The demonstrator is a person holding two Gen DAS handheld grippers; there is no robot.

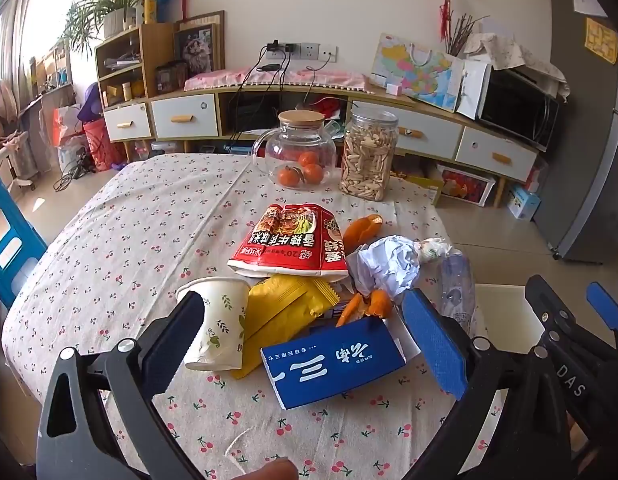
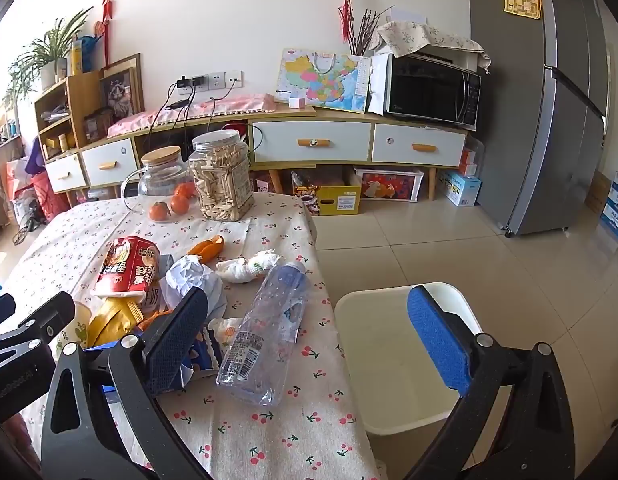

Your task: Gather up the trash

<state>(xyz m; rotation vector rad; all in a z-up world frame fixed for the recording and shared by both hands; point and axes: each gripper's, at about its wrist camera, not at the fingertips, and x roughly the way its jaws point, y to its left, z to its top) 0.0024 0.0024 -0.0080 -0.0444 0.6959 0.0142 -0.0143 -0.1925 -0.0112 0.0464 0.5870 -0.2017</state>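
A pile of trash lies on the cherry-print tablecloth (image 1: 109, 248): a paper cup (image 1: 219, 322) on its side, a yellow wrapper (image 1: 285, 308), a blue box (image 1: 333, 362), a red noodle packet (image 1: 293, 240), orange peel (image 1: 363, 226), crumpled paper (image 1: 389, 264) and a clear plastic bottle (image 2: 265, 328). My left gripper (image 1: 305, 336) is open, its fingers either side of the cup, wrapper and box, just above them. My right gripper (image 2: 309, 340) is open over the bottle and table edge, empty. A white trash bin (image 2: 389, 360) stands on the floor beside the table.
A glass pitcher (image 1: 295, 152) with tangerines and a jar of snacks (image 1: 369, 156) stand at the table's far side. A sideboard with a microwave (image 2: 433, 90) lines the wall. A grey fridge (image 2: 549, 120) stands at the right. A blue chair (image 1: 9, 236) is at the left.
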